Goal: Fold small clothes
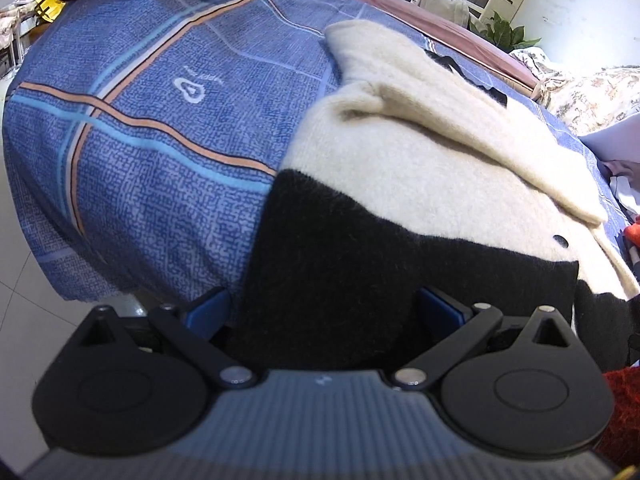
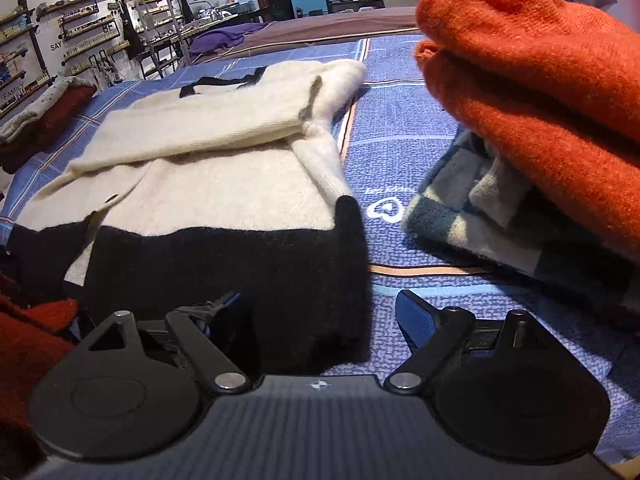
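Blue plaid bedsheet (image 1: 152, 168) carries the cream sweater (image 2: 224, 184), sleeves already folded in, near black hem (image 2: 224, 264) sitting between wide-open jaws of left gripper (image 1: 324, 308) and right gripper (image 2: 320, 312), probably positioned to grab and fold it away.
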Motion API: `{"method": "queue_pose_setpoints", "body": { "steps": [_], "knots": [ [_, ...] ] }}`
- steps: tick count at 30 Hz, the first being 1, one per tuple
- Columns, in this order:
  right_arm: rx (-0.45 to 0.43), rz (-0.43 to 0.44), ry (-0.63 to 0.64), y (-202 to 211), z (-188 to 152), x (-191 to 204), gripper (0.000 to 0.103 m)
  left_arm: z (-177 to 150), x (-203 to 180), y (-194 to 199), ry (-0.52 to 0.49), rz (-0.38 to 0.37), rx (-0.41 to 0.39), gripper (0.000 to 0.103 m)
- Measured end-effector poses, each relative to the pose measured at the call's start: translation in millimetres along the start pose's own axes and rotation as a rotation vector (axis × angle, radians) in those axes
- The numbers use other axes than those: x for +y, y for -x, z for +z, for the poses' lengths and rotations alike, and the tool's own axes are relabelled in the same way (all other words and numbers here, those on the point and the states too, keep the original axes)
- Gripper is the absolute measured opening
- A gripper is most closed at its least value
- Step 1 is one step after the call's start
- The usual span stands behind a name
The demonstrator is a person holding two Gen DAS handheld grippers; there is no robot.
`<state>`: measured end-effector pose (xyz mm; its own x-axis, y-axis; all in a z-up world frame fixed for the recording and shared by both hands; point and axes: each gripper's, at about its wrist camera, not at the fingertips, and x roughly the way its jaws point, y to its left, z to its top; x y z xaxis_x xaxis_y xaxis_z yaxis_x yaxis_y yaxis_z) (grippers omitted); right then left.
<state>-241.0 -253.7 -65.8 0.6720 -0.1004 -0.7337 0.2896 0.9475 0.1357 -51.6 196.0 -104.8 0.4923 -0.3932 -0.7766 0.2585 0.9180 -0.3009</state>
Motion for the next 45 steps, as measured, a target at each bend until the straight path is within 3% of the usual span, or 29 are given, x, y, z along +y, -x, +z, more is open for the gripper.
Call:
{"method": "queue_pose_setpoints", "body": {
  "steps": [5, 6, 8, 11, 14, 19, 23, 31, 36, 40, 45],
  "knots": [
    [-0.002, 0.000, 0.018, -0.9, -0.5, 2.1, 0.103, -1.5, -3.2, 4.6, -0.018, -0.002, -0.008, 0.085],
    [0.000, 0.002, 0.015, -0.1, 0.0, 0.6, 0.099, -2.4, -4.4, 7.3, -0.022, 0.002, -0.008, 0.079],
    [0.006, 0.022, 0.000, 0.2, 1.6, -2.7, 0.069, -2.6, -6.9, 11.8, -0.028, 0.006, -0.008, 0.069],
    [0.021, 0.054, -0.037, -0.4, 2.1, -5.6, 0.053, -2.8, -13.2, 19.0, -0.062, 0.000, 0.005, 0.051],
    [0.040, 0.065, -0.036, -1.5, 2.2, -2.2, 0.040, -0.3, -17.1, 21.8, -0.085, -0.017, 0.022, 0.039],
    [0.066, 0.076, -0.038, -2.8, 4.9, -1.9, 0.027, 6.4, -17.4, 17.7, -0.070, -0.038, 0.043, 0.030],
    [0.081, 0.121, -0.108, -1.4, 10.3, -9.4, 0.015, 15.7, -17.1, 21.0, -0.049, -0.075, 0.059, 0.014],
    [0.022, 0.310, -0.213, 0.8, 50.0, -6.8, 0.013, 59.9, -33.7, 26.1, -0.008, -0.202, 0.004, 0.013],
    [-0.026, 0.412, -0.233, -21.5, 95.7, 4.2, 0.012, 104.7, -50.1, 10.4, -0.029, -0.228, -0.058, 0.013],
    [-0.081, 0.428, -0.247, -41.3, 135.5, 13.3, 0.012, 144.7, -62.9, -4.8, -0.066, -0.219, -0.111, 0.013],
    [-0.135, 0.374, -0.269, -76.4, 181.9, 15.9, 0.012, 204.2, -70.5, -31.7, -0.030, -0.192, -0.198, 0.008]
  ]
}}
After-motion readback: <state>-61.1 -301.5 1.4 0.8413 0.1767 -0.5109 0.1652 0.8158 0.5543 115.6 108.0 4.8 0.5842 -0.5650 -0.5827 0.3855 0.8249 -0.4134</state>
